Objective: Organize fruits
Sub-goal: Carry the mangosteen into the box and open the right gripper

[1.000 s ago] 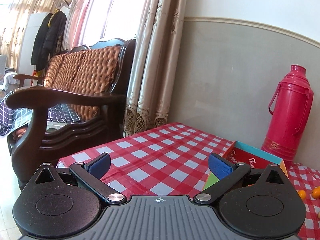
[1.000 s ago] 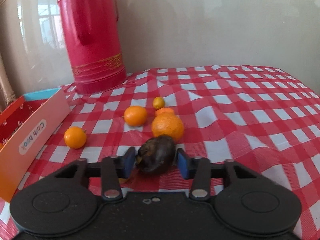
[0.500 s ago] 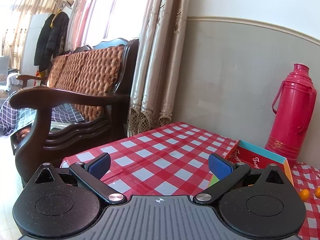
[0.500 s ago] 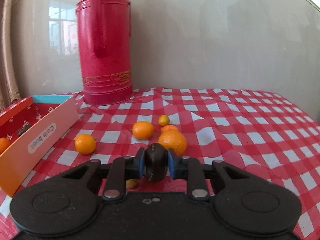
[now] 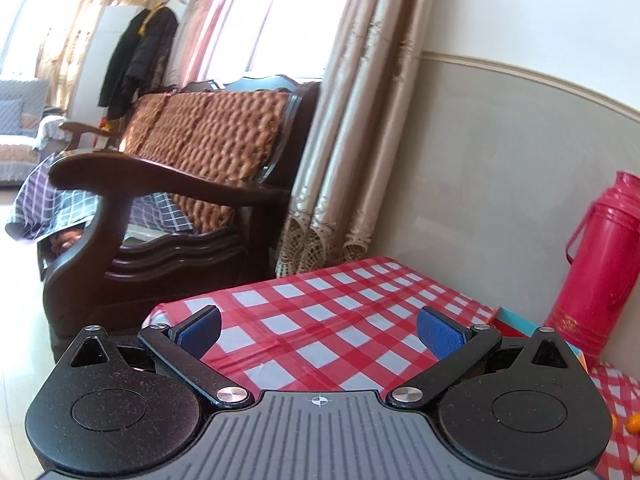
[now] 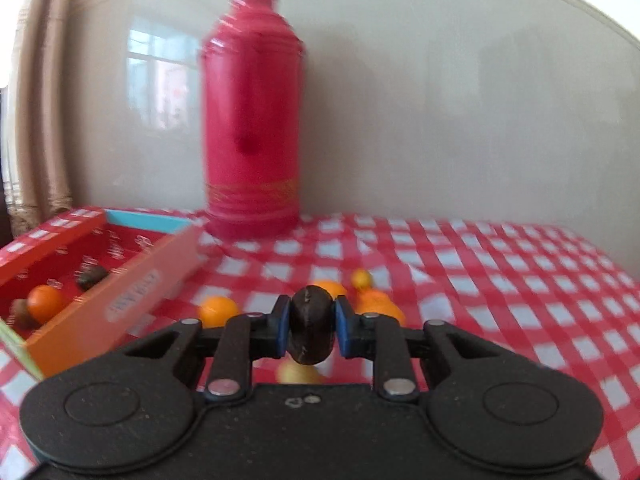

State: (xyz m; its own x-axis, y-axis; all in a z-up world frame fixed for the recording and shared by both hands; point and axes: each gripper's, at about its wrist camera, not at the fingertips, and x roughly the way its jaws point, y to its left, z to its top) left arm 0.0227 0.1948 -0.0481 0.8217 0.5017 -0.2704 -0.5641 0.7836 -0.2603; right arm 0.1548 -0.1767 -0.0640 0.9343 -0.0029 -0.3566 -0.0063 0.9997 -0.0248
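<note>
My right gripper (image 6: 311, 326) is shut on a dark brown wrinkled fruit (image 6: 311, 330) and holds it above the checked tablecloth. Behind it lie several oranges, one at the left (image 6: 218, 310), a larger one at the right (image 6: 378, 305), and a small yellow fruit (image 6: 361, 279). Another yellowish fruit (image 6: 296, 374) shows just under the held one. At the left stands an orange and red box (image 6: 120, 280) holding an orange (image 6: 46, 302) and dark fruits (image 6: 91, 276). My left gripper (image 5: 319, 330) is open over the table's left end, with nothing between its fingers.
A tall red thermos (image 6: 252, 120) stands against the wall behind the fruit and shows in the left wrist view too (image 5: 600, 272). Beyond the table's left edge are a wooden sofa (image 5: 180, 200) and a curtain (image 5: 352, 140). Checked cloth (image 6: 520, 280) spreads to the right.
My right gripper closed on the dark fruit and lifted it off the cloth, swinging left so the box comes into view. The left gripper drifted left and rolled slightly, still open.
</note>
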